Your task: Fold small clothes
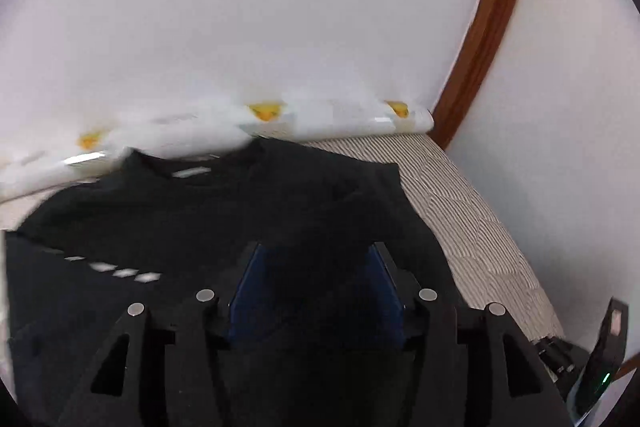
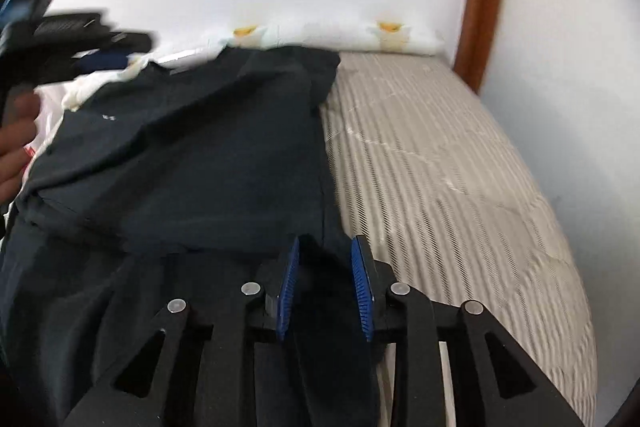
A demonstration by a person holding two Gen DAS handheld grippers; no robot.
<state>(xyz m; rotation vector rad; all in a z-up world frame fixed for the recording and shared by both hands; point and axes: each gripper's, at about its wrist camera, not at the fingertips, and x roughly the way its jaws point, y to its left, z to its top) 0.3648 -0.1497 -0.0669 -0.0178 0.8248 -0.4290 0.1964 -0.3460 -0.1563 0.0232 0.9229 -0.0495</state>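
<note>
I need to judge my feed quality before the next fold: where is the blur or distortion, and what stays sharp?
Left wrist view: the white pillow with yellow patches is smeared by motion, and the dark folded T-shirt is underexposed; the brown wooden frame bows with fisheye. Right wrist view: the left gripper is streaked; the striped beige mattress cover is mildly soft; the right gripper stays crisp.

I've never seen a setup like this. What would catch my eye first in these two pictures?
A dark shirt spread on a striped bed cover fills the middle of both views. At the bottom edge, each gripper's blue pads stand apart over the cloth: the left gripper and the right gripper. Behind the shirt lies a white pillow with yellow spots.
</note>
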